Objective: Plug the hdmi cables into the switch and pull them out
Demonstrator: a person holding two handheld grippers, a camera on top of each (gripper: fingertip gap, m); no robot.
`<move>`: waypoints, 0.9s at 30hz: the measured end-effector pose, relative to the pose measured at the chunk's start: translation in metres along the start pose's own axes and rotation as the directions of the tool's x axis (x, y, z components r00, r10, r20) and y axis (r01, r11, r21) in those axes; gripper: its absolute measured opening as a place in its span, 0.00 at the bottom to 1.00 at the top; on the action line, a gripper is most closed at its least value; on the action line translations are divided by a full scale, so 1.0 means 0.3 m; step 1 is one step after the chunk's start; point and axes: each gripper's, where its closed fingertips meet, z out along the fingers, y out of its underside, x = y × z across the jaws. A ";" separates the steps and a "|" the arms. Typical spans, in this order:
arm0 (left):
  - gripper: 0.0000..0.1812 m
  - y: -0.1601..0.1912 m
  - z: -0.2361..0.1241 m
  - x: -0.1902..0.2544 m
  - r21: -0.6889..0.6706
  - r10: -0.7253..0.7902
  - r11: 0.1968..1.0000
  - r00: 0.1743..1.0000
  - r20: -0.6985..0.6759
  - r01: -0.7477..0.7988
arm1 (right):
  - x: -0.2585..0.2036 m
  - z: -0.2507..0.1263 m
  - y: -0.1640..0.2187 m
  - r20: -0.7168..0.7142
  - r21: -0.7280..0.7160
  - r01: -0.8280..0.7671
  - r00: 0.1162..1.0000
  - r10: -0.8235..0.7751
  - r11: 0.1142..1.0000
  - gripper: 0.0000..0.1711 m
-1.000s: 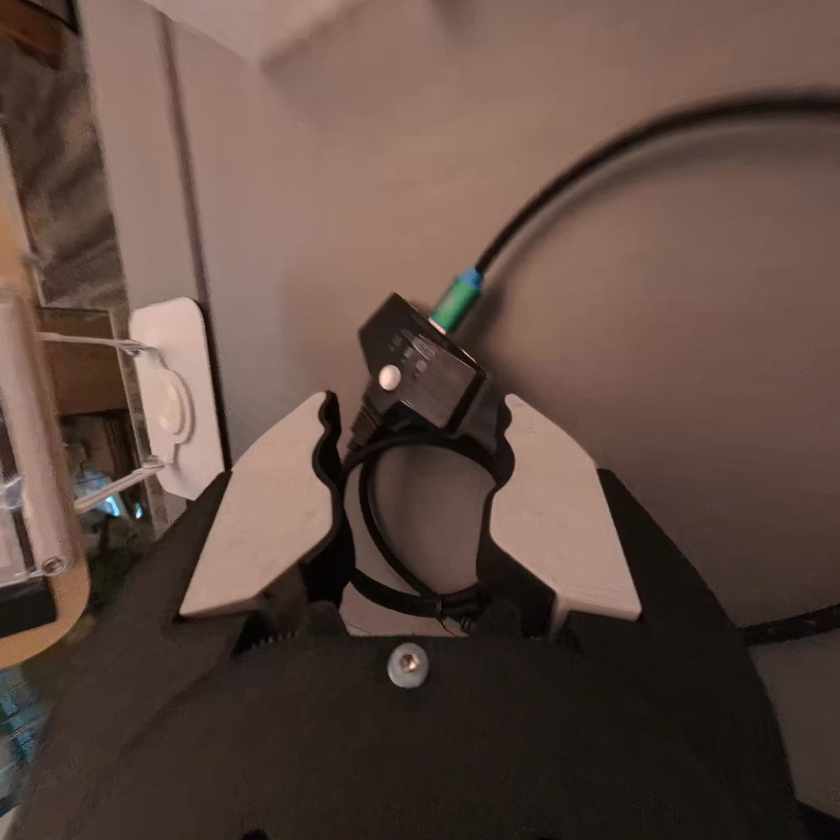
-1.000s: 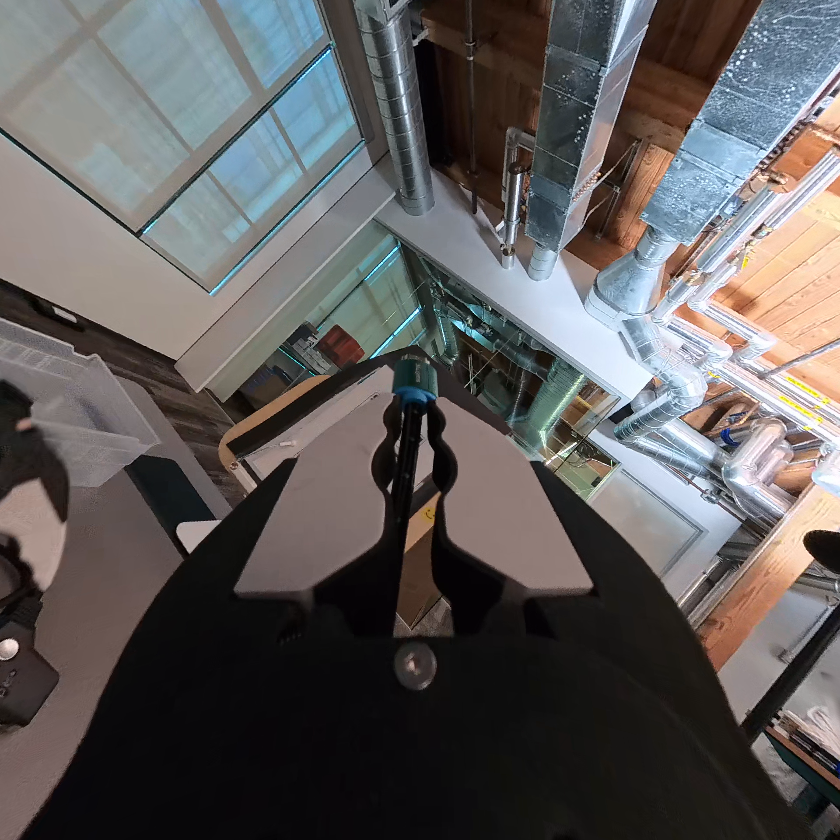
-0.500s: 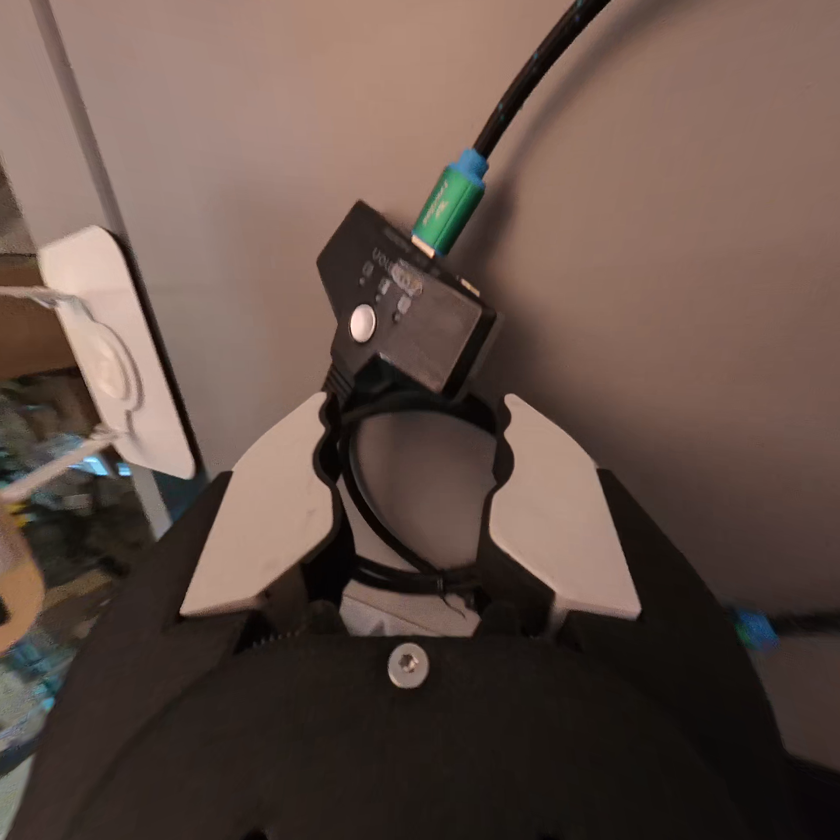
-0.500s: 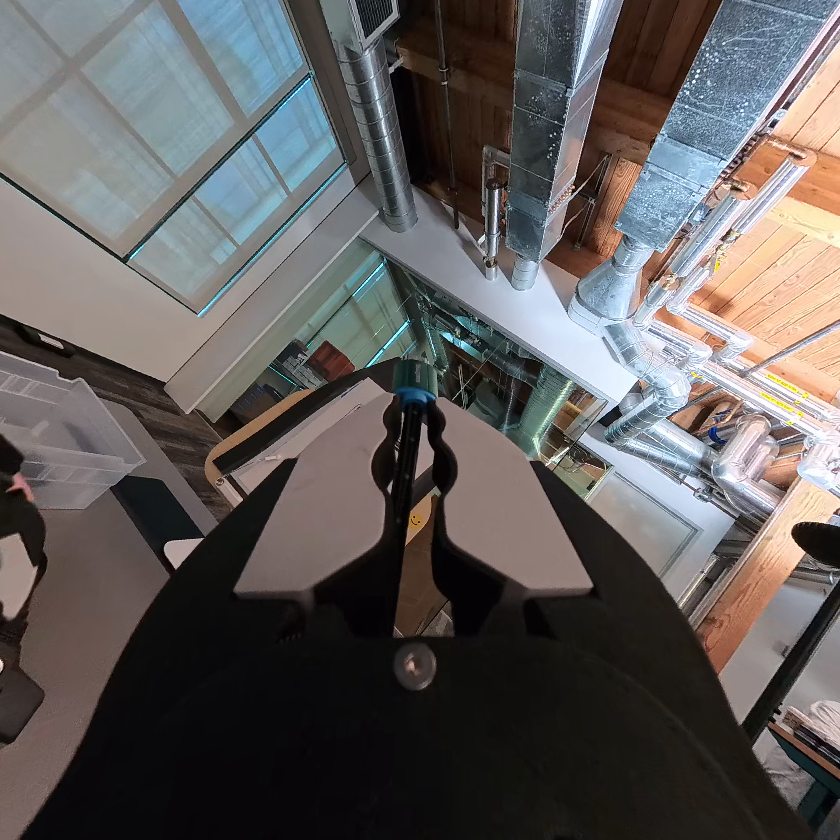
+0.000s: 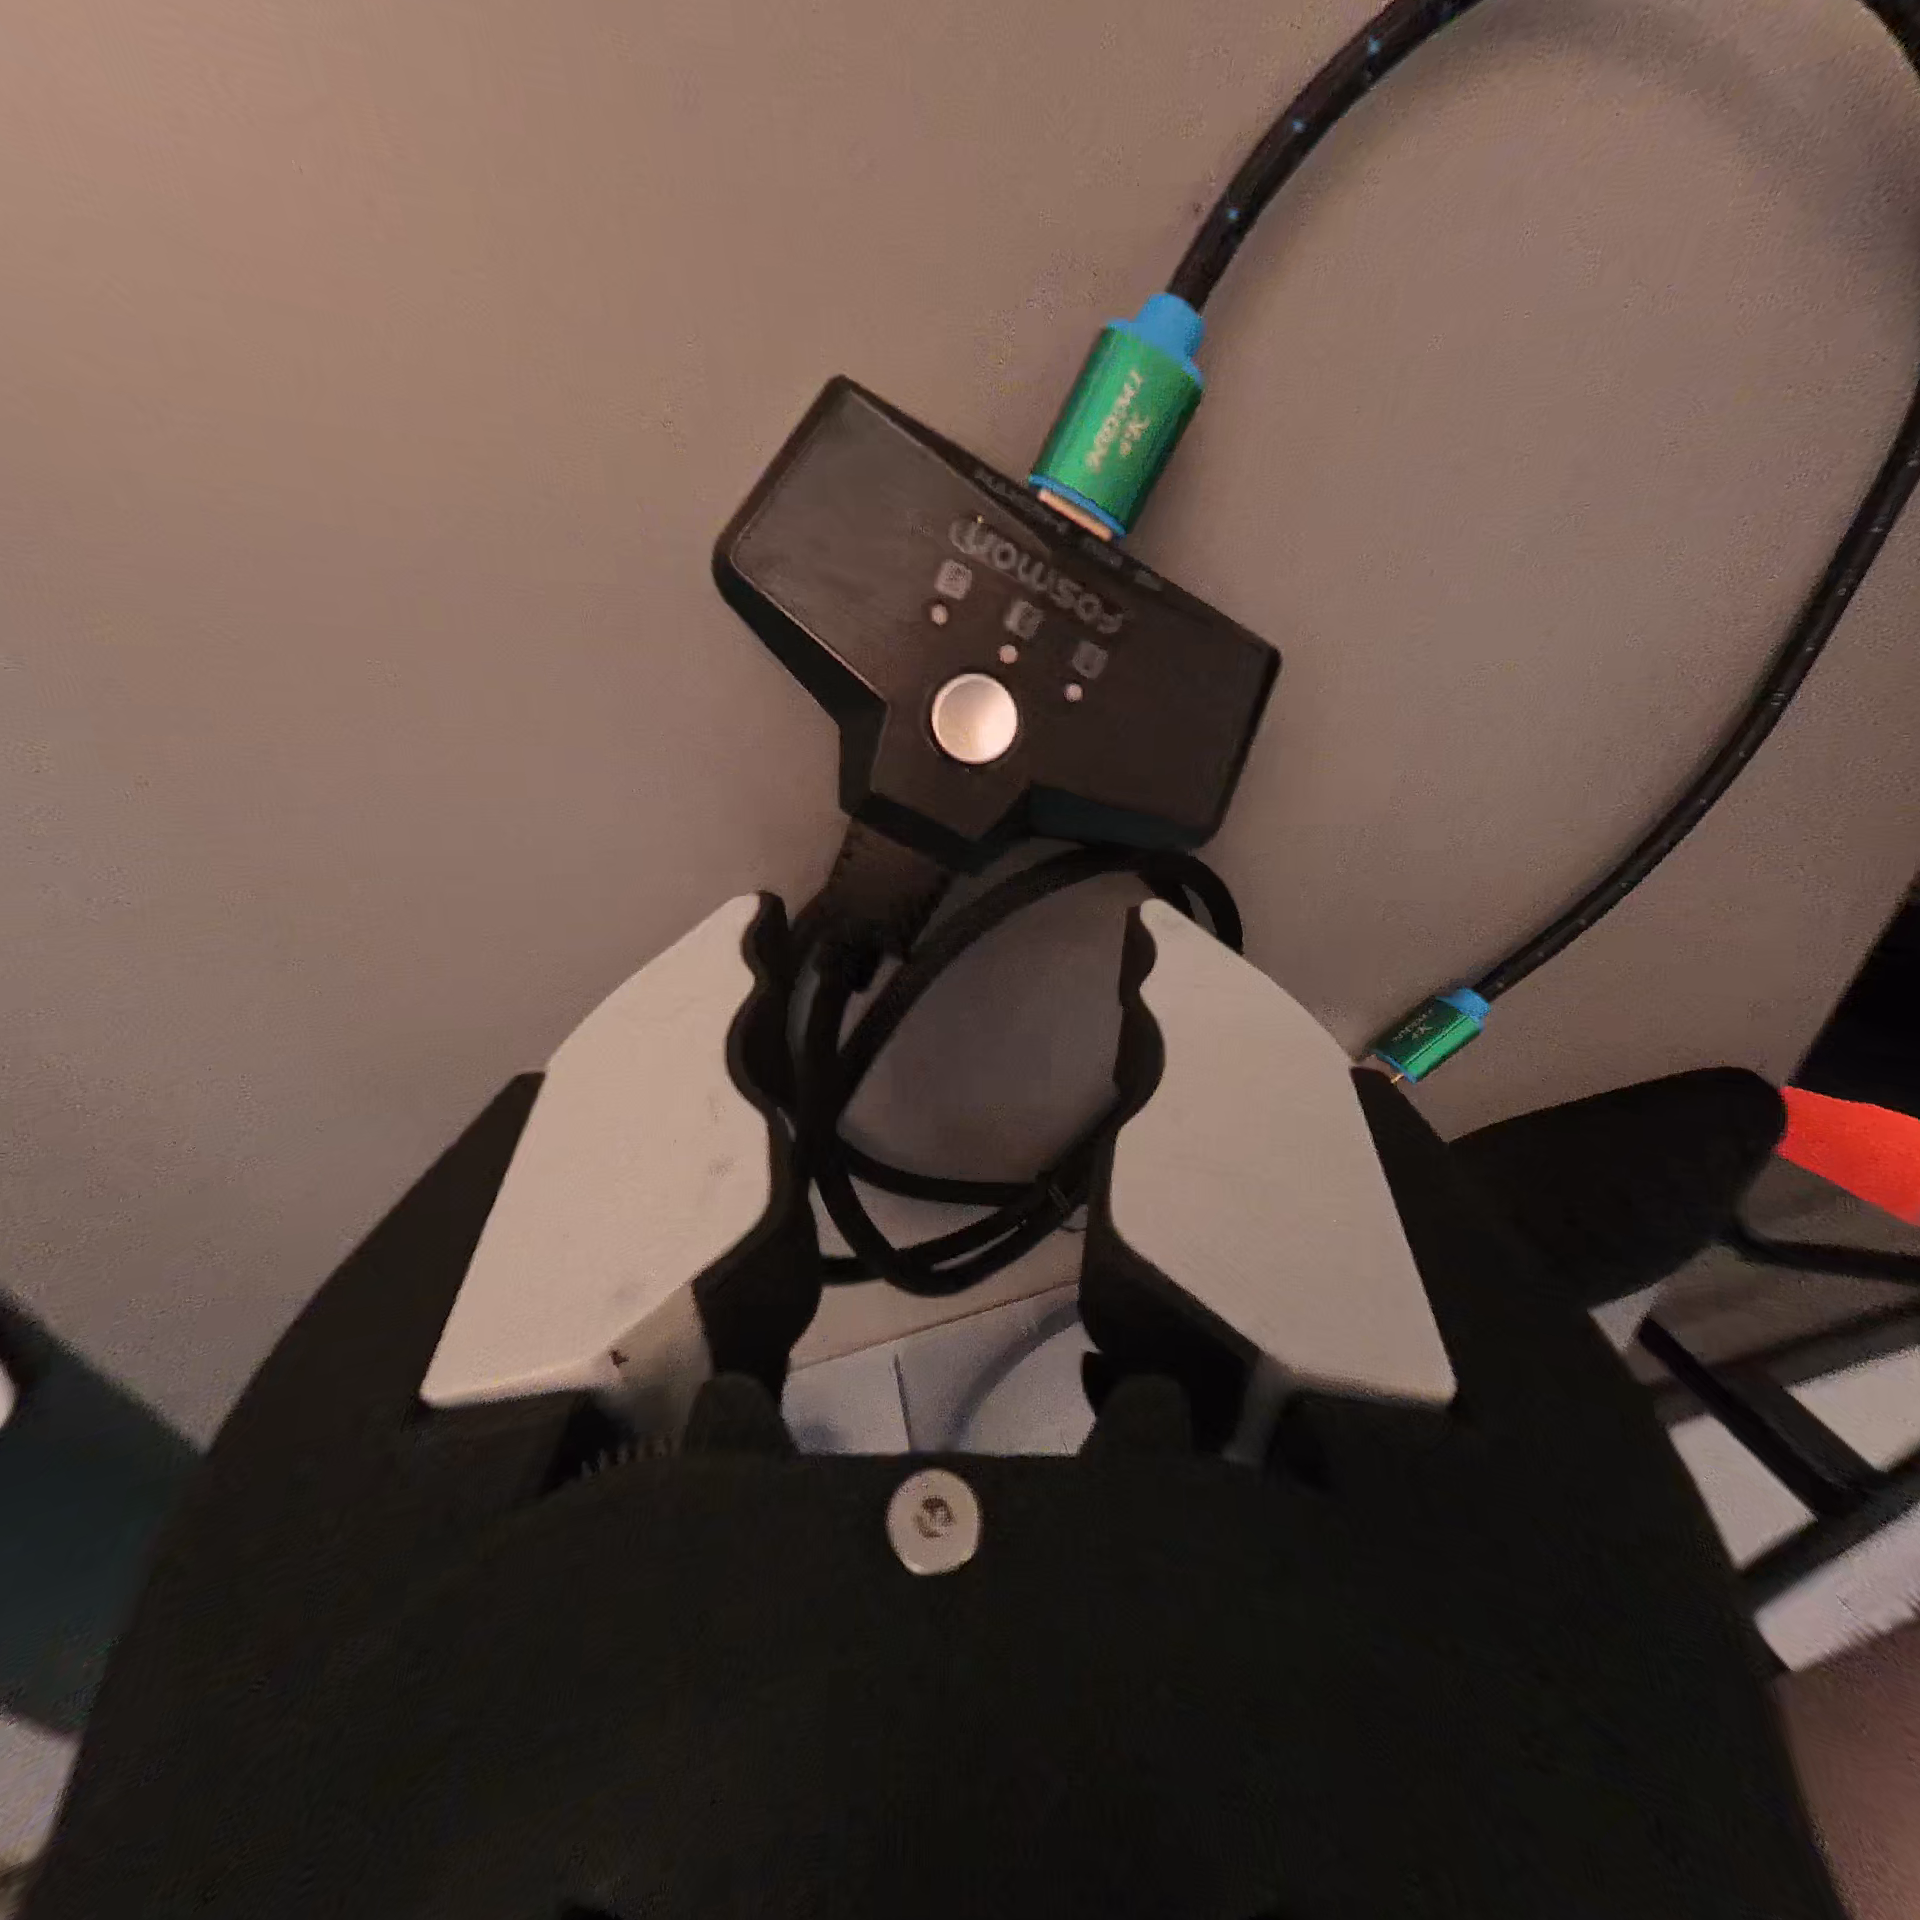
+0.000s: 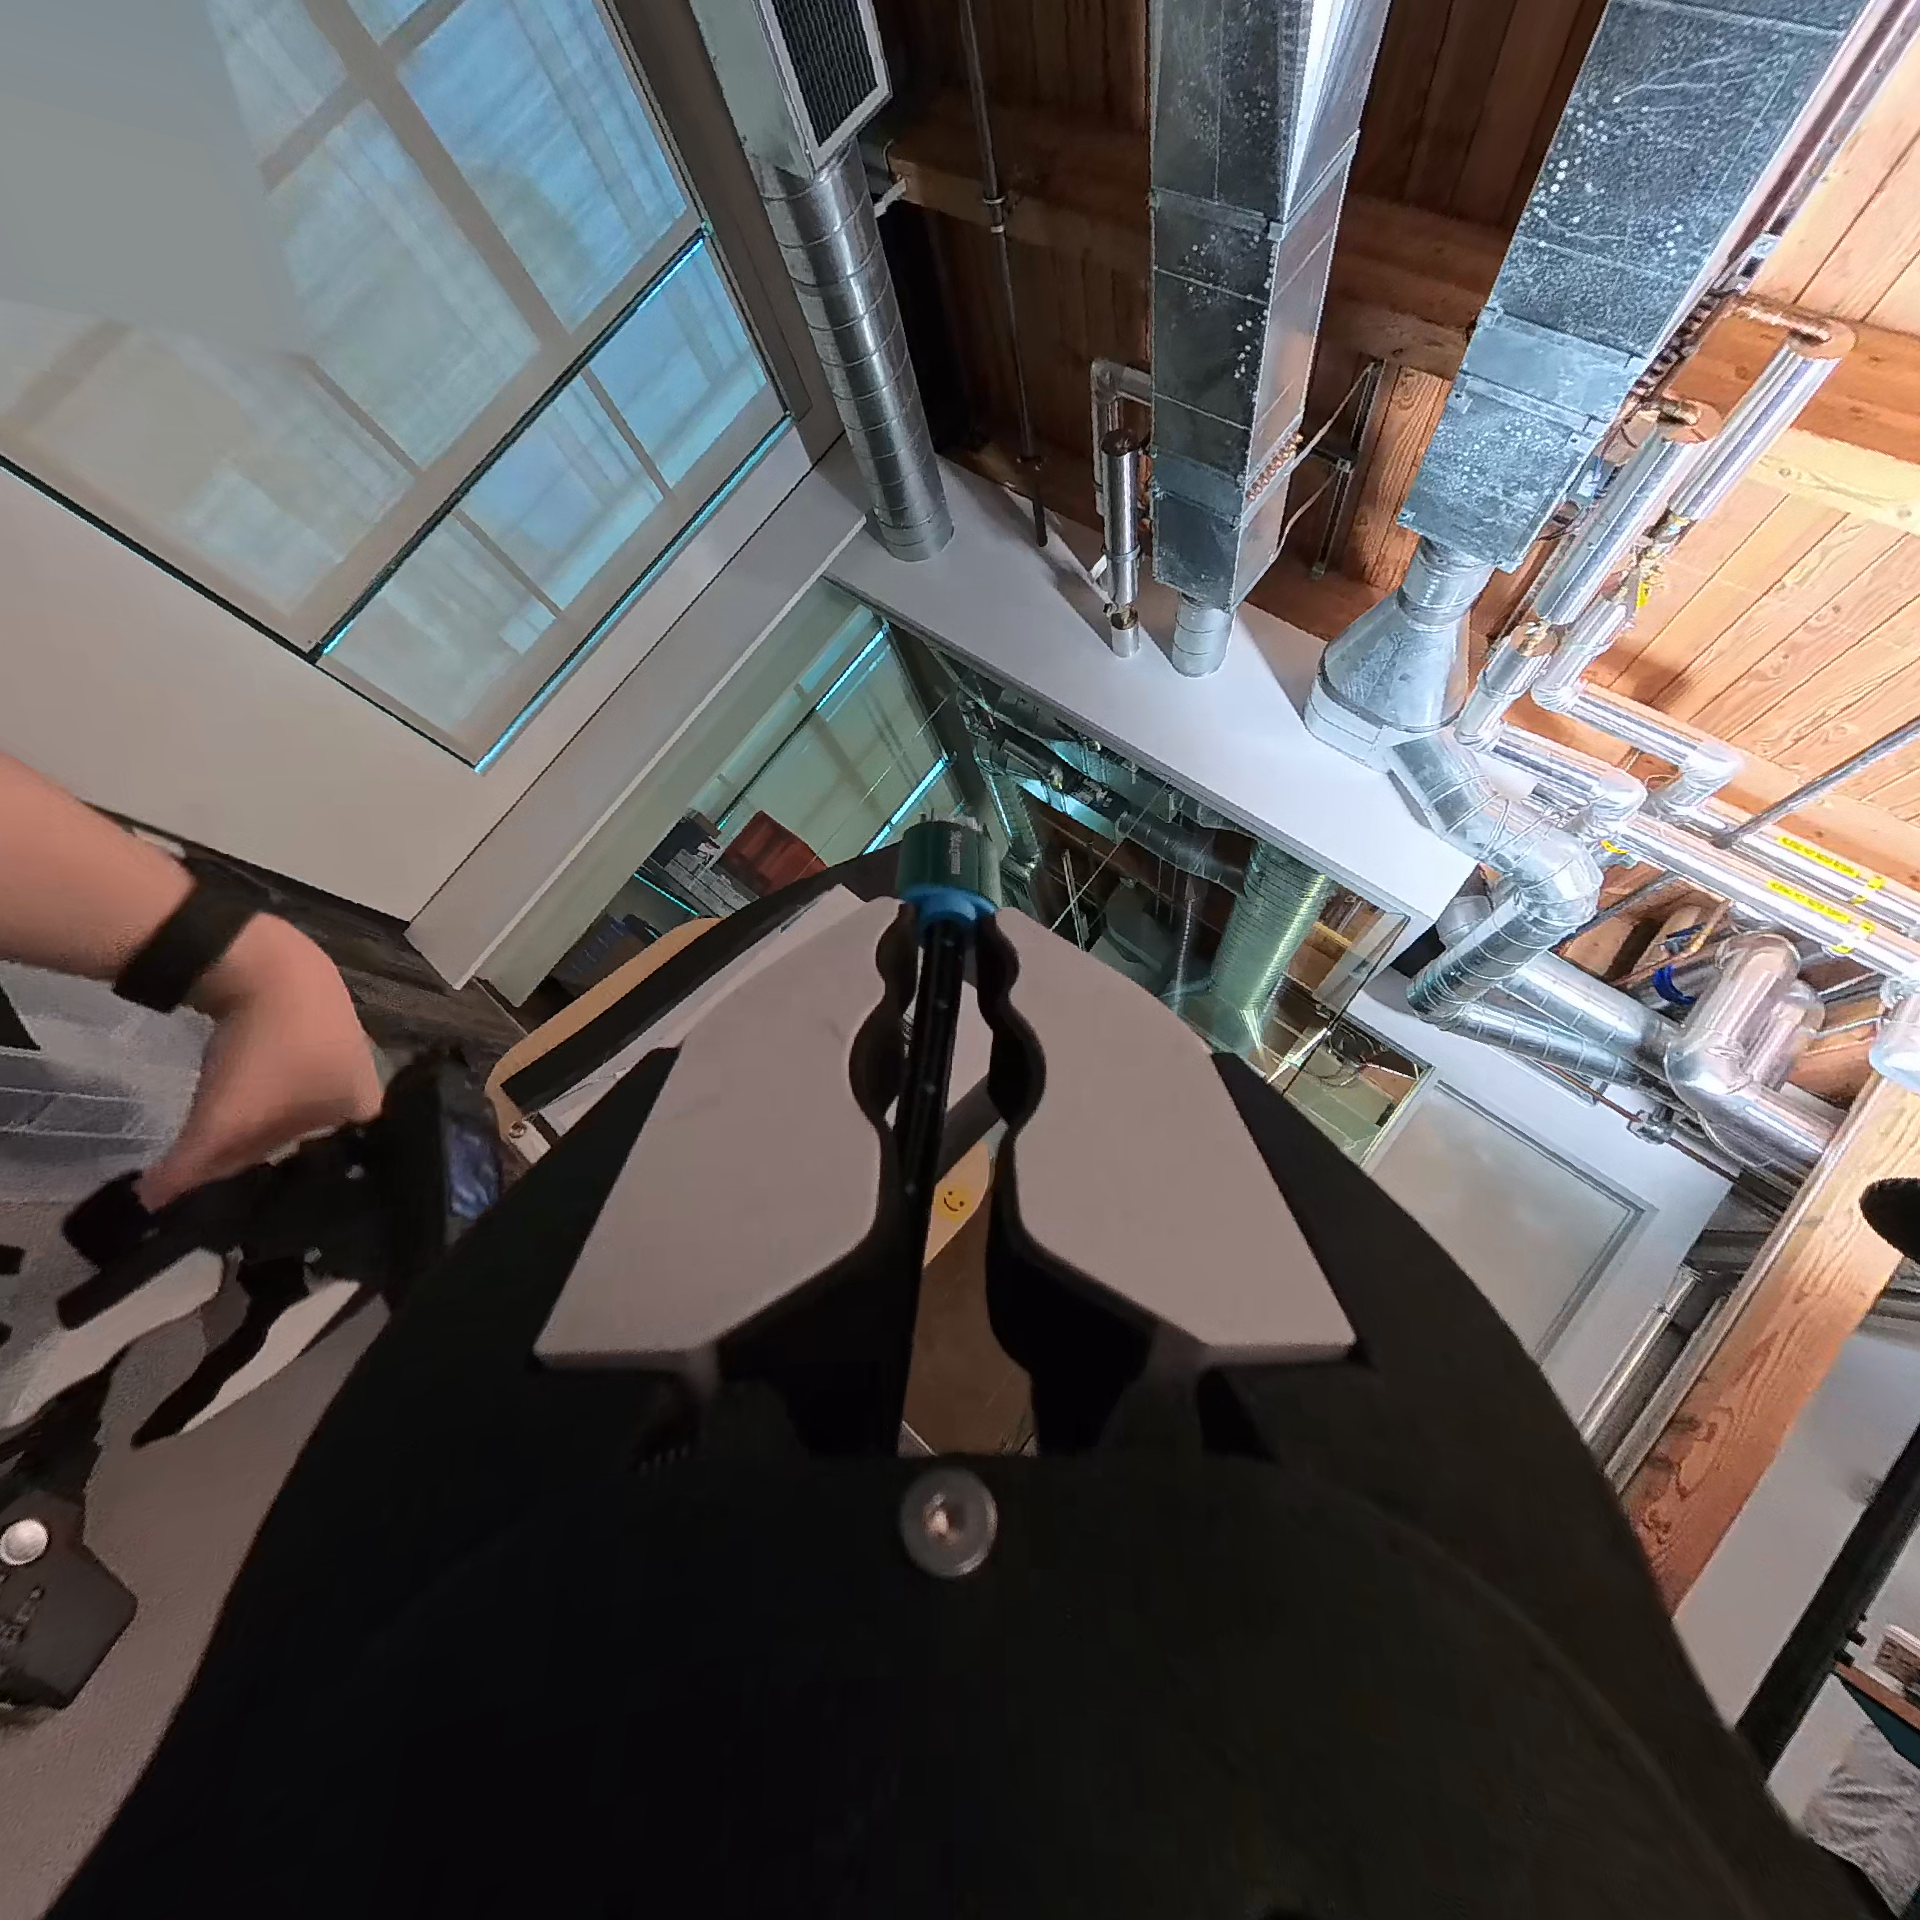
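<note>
The black HDMI switch (image 5: 997, 665) lies on the grey table (image 5: 416, 468) just beyond my left gripper (image 5: 945, 914). That gripper is open, and the switch's coiled black lead (image 5: 935, 1226) lies between its fingers. A green plug (image 5: 1117, 436) sits in a port on the switch's far side. Its black cable (image 5: 1714, 790) loops right to a second green plug (image 5: 1429, 1039) lying loose. My right gripper (image 6: 940, 925) is shut on a black cable (image 6: 925, 1049) just behind its green plug (image 6: 945, 857), pointing up at the ceiling. The switch (image 6: 42, 1600) shows at that view's lower left.
A dark shape with an orange part (image 5: 1849, 1143) lies right of the loose plug. In the right wrist view, a person's hand (image 6: 239, 1049) holds the left gripper (image 6: 197, 1278) at the left. Windows, metal ducts and pipes fill the background.
The switch, earlier with its near end between my left fingertips, now lies just beyond them, and the loose plug has come into view. My right gripper keeps its hold; the person's hand has appeared at its left.
</note>
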 end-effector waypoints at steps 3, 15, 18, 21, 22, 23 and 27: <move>0.33 0.000 0.048 -0.019 -0.050 -0.003 0.999 0.996 -0.095 -0.002 | 0.027 -0.017 0.002 -0.007 0.013 -0.033 0.999 0.033 0.999 0.07; 0.22 0.000 0.114 0.074 -0.230 -0.137 0.973 0.845 -0.517 0.017 | 0.067 -0.021 0.063 0.003 0.012 -0.106 0.994 0.106 0.994 0.07; 0.20 0.004 0.119 0.117 -0.291 -0.206 0.957 0.763 -0.612 0.025 | 0.072 -0.026 0.061 0.001 0.017 -0.109 0.994 0.109 0.994 0.07; 0.20 0.005 0.125 0.142 -0.299 -0.200 0.954 0.733 -0.650 -0.005 | 0.078 -0.033 0.054 -0.002 0.025 -0.108 0.994 0.108 0.994 0.07; 0.19 0.006 0.127 0.149 -0.295 -0.192 0.955 0.725 -0.661 -0.016 | 0.080 -0.035 0.052 -0.004 0.029 -0.109 0.994 0.109 0.994 0.07; 0.19 0.005 0.129 0.157 -0.287 -0.182 0.958 0.717 -0.672 -0.026 | 0.082 -0.037 0.050 -0.004 0.033 -0.111 0.994 0.111 0.993 0.07; 0.17 0.007 0.121 0.191 -0.284 -0.180 0.957 0.662 -0.728 -0.052 | 0.087 -0.040 0.050 -0.008 0.036 -0.108 0.994 0.108 0.994 0.07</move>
